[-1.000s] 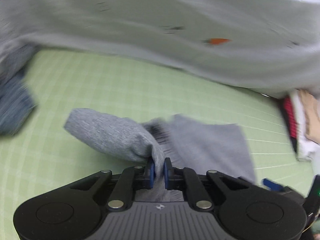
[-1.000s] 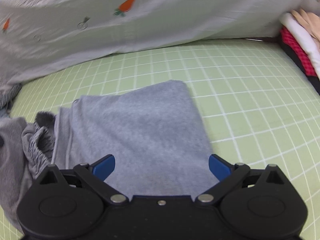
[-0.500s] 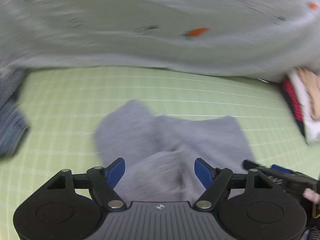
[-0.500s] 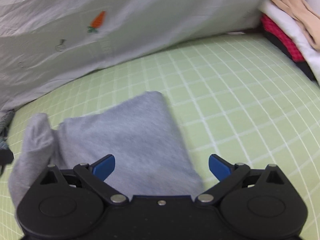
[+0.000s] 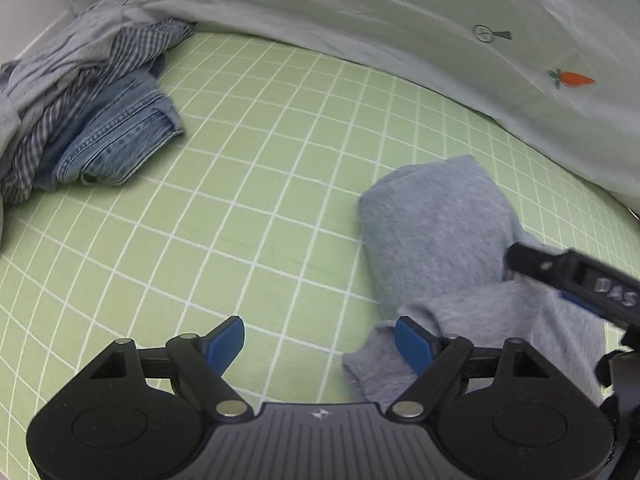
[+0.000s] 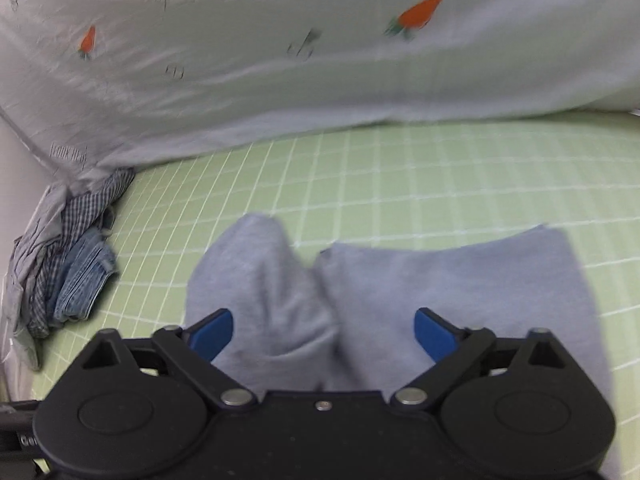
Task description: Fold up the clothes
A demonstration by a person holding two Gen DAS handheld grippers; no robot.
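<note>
A grey knit garment (image 5: 440, 224) lies partly folded on the green grid mat (image 5: 260, 184). It also shows in the right wrist view (image 6: 400, 292), bunched at its left side. My left gripper (image 5: 320, 340) is open and empty, over the mat just left of the garment's near corner. My right gripper (image 6: 323, 330) is open and empty, low over the garment. The right gripper's finger shows in the left wrist view (image 5: 568, 272), above the garment.
A pile of blue jeans (image 5: 120, 140) and striped and checked shirts (image 5: 60, 92) lies at the far left; it also shows in the right wrist view (image 6: 72, 272). A white sheet with carrot prints (image 6: 320, 60) walls the back of the mat.
My left gripper has let go of the grey garment, opened and swung left. The garment's left part has dropped onto the rest. My right gripper has stayed open and turned left.
</note>
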